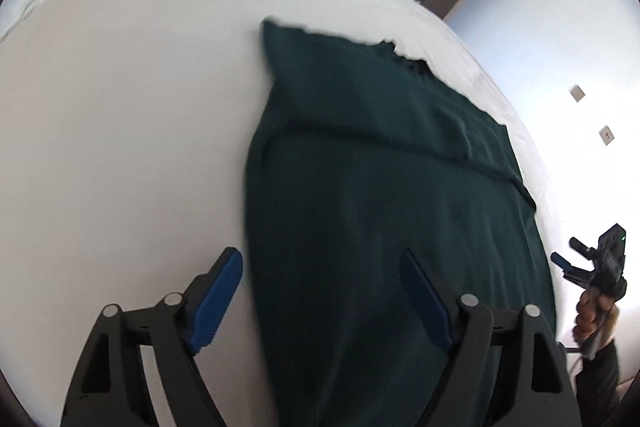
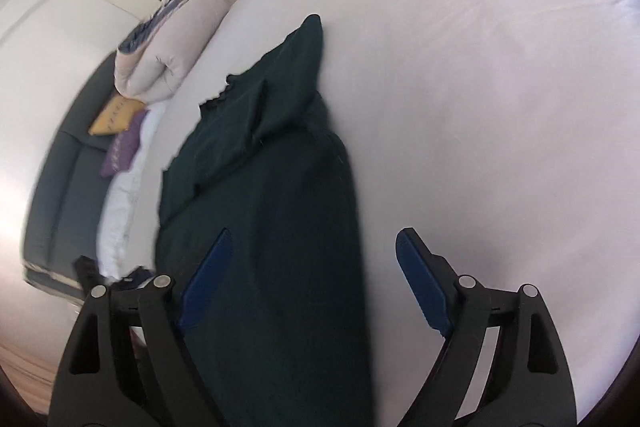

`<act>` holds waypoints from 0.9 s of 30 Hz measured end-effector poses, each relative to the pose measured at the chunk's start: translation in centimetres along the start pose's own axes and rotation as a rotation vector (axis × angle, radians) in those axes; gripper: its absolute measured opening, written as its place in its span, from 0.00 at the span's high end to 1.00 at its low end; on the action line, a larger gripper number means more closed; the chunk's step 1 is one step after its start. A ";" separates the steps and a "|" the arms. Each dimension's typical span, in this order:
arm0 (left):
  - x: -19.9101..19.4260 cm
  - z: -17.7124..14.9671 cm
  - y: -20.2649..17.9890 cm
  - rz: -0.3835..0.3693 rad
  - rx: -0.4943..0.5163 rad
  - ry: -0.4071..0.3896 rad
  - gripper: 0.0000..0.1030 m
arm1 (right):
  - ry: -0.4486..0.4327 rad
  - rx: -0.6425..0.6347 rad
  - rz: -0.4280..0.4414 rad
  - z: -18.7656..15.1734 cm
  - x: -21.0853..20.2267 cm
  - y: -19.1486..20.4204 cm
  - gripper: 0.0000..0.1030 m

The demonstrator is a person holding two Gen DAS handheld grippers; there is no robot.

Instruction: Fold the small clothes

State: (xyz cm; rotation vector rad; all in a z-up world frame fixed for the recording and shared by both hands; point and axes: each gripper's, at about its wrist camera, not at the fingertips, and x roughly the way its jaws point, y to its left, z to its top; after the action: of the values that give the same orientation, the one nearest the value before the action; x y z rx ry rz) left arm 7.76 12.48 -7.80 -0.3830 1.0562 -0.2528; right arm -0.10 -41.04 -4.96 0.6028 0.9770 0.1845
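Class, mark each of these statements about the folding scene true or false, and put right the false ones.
1. The dark green garment lies on a white bed sheet. True.
2. The left gripper is clamped on the garment. False: its jaws stand open, gripping nothing.
3. The right gripper is open. True.
4. The garment is red. False: it is dark green.
5. A yellow cushion and a purple cushion lie at the far end of the bed. True.
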 end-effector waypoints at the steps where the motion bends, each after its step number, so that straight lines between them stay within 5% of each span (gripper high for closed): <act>1: -0.3 -0.8 0.2 0.007 -0.007 0.017 0.19 | 0.005 -0.014 -0.027 -0.7 -0.5 0.0 0.18; 8: -2.4 -5.5 0.1 0.039 0.007 0.055 0.18 | 0.072 -0.126 -0.140 -5.0 -1.9 0.9 0.18; 18: -3.1 -9.4 -0.3 -0.067 0.016 0.160 0.23 | 0.107 -0.073 0.002 -10.0 -5.0 -0.8 0.20; 27: -3.6 -10.8 1.9 -0.130 -0.091 0.215 0.54 | 0.151 0.027 0.090 -12.5 -7.0 -2.9 0.32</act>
State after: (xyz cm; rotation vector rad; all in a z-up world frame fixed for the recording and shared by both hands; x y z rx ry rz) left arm -3.41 13.57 -10.49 -0.5155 1.2583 -0.3691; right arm -14.57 -41.33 -6.65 0.6657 1.1000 0.3000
